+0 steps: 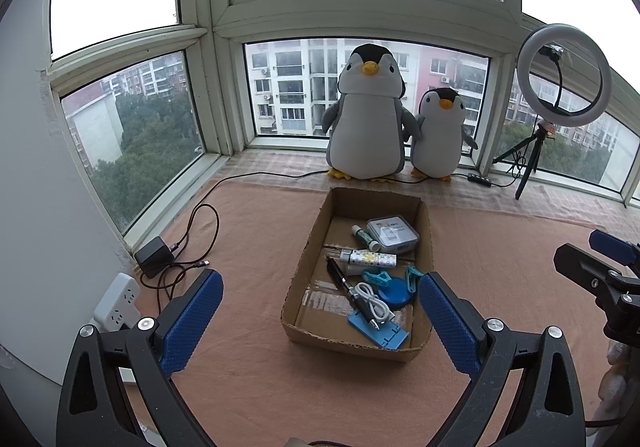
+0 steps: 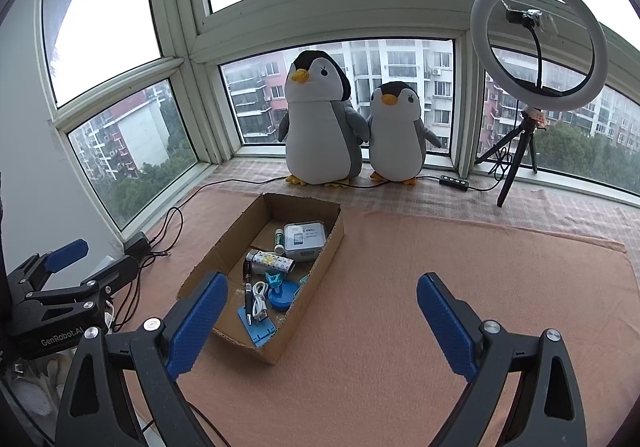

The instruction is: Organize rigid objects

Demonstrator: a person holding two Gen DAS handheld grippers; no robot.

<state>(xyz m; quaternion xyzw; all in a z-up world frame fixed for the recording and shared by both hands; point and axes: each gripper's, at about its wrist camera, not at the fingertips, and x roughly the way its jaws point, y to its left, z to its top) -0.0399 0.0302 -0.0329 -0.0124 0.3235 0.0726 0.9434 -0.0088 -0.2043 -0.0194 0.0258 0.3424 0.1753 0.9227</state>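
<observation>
- On the pink cloth (image 1: pixel 260 387), near its middle: cardboard box (image 1: pixel 298 279), open-topped.
- Far end of box: grey case (image 1: pixel 393 234) beside a green tube (image 1: pixel 365 237).
- Middle: patterned white cylinder (image 1: pixel 368 257).
- Near end: black pen (image 1: pixel 350 291), coiled white cable (image 1: pixel 376 303), blue round disc (image 1: pixel 396 293), blue flat holder (image 1: pixel 380 331).
- Left gripper (image 1: pixel 320 323): fingers spread wide, grasping nothing, before the box.
- Right gripper (image 2: pixel 318 321): fingers likewise released, empty.
- Window ledge beyond: two plush penguins (image 1: pixel 366 115), ring light (image 1: pixel 564 75).

Open cardboard box (image 1: pixel 427 231), pen (image 1: pixel 340 279), cable (image 1: pixel 374 303), perhaps clips inside
</observation>
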